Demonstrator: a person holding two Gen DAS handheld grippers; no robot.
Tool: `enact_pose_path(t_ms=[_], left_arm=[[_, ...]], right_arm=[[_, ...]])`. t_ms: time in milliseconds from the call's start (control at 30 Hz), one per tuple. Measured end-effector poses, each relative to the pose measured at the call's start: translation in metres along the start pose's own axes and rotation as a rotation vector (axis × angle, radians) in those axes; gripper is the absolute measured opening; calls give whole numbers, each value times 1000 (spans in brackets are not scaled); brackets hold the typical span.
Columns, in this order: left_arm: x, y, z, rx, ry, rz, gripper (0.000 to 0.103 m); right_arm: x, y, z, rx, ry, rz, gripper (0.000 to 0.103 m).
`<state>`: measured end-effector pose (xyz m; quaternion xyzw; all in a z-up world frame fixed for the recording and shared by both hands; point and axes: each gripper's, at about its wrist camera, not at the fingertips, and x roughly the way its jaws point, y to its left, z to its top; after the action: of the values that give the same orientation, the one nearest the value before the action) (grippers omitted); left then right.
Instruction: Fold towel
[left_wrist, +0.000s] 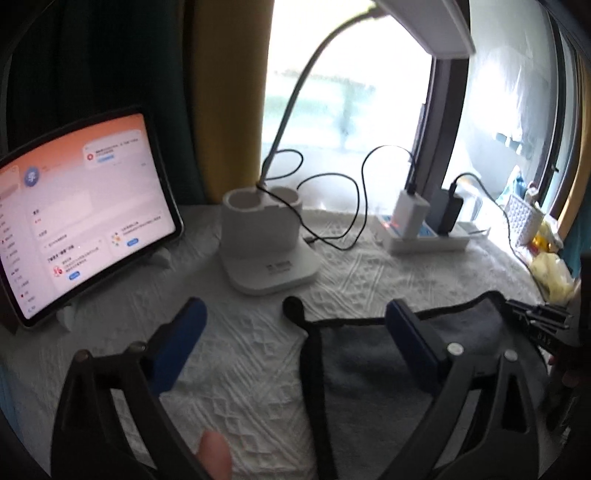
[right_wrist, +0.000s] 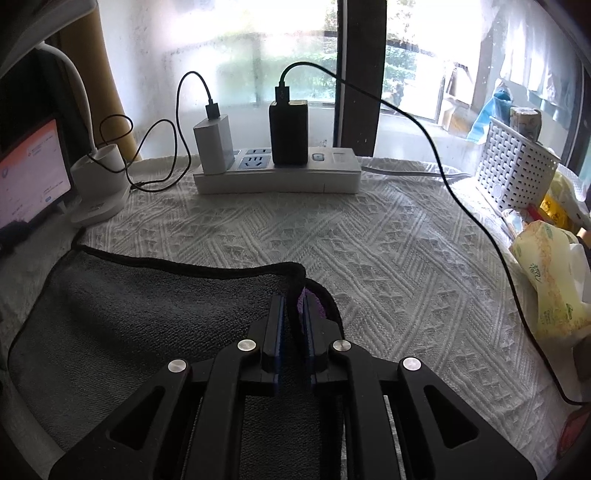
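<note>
A grey towel (right_wrist: 129, 306) with a black hem lies on the white patterned tablecloth (right_wrist: 369, 258). My right gripper (right_wrist: 293, 306) is shut on the towel's far right corner, the hem pinched between its blue pads. In the left wrist view the towel (left_wrist: 369, 354) lies at the lower right, its far left corner (left_wrist: 293, 306) flat on the cloth. My left gripper (left_wrist: 295, 325) is open wide above that corner, its right finger (left_wrist: 413, 336) over the towel and its left finger (left_wrist: 181, 339) over bare cloth. The right gripper (left_wrist: 539, 317) shows at the towel's far right edge.
A lit tablet (left_wrist: 81, 221) stands at the left. A white lamp base (left_wrist: 266, 240) with cables sits behind the towel. A power strip (right_wrist: 277, 177) with two chargers lies along the window. A white basket (right_wrist: 517, 173) and tissue pack (right_wrist: 550, 277) stand at the right.
</note>
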<state>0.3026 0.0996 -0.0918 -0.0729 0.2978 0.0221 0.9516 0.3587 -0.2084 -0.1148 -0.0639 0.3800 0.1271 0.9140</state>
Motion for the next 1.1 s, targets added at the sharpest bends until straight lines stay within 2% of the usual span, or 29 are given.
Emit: enact_pose_path(t_ms=[133, 267, 467, 533, 600, 667, 833, 967, 1100], left_arm=[[-18, -8, -1, 22, -26, -6, 99], [-37, -23, -6, 39, -47, -34, 99], [-69, -38, -13, 18, -96, -82, 99], [-82, -42, -15, 16, -120, -93, 99], [-97, -47, -18, 27, -146, -89, 99], [-112, -53, -21, 39, -173, -88, 99], [-142, -70, -33, 67, -215, -132, 99], [-165, -86, -44, 102, -241, -111, 99], [-184, -92, -53, 103, -257, -127, 99]], right_arm=[[-12, 0, -2, 4, -54, -14, 13], [-20, 1, -5, 17, -65, -9, 25], [-45, 9, -7, -3, -104, -24, 28], [-60, 11, -7, -7, -125, -27, 36], [-75, 13, -9, -13, -147, -19, 65], [-91, 17, -12, -26, -176, -22, 70], [-130, 27, -22, -45, -229, -4, 72], [-159, 34, -31, -54, -262, 2, 72], [-192, 42, -40, -63, -301, 3, 72]])
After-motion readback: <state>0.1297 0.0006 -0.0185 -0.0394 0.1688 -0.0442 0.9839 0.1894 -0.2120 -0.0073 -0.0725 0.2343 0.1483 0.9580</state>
